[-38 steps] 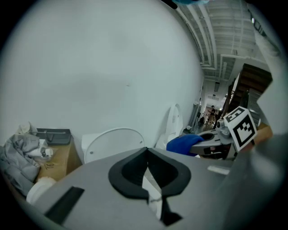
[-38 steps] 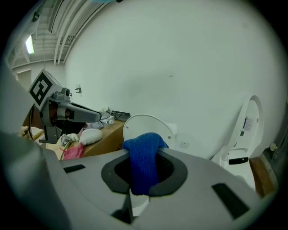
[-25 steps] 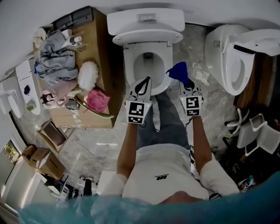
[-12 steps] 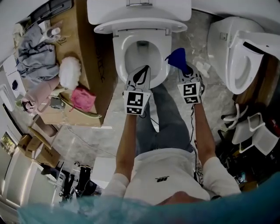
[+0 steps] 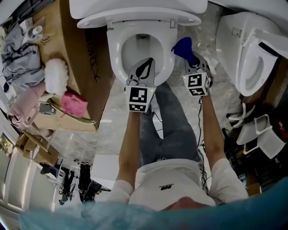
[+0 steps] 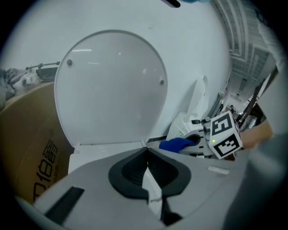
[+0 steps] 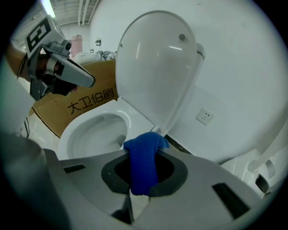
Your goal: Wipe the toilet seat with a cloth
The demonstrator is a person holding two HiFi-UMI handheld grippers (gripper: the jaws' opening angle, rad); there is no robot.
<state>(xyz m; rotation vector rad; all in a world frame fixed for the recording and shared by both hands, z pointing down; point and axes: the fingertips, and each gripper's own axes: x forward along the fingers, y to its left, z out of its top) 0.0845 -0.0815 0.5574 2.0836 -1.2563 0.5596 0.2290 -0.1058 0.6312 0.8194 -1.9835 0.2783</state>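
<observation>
Marble floor (image 5: pixel 105 134) surrounds a toilet whose lid (image 7: pixel 157 67) stands up. The blue cloth (image 5: pixel 183 47) hangs pinched in the right gripper (image 5: pixel 191 60), just beside the right edge of the seat (image 5: pixel 116 54). The left gripper (image 5: pixel 143 72), jaws pressed together on nothing, hovers over the bowl's front. A box (image 5: pixel 85 67) stands left and a second toilet (image 5: pixel 247 49) right.

Toilet tank (image 5: pixel 135 4) beyond head view's top edge; cloth (image 7: pixel 143 166) partly inside right gripper (image 7: pixel 135 195)
</observation>
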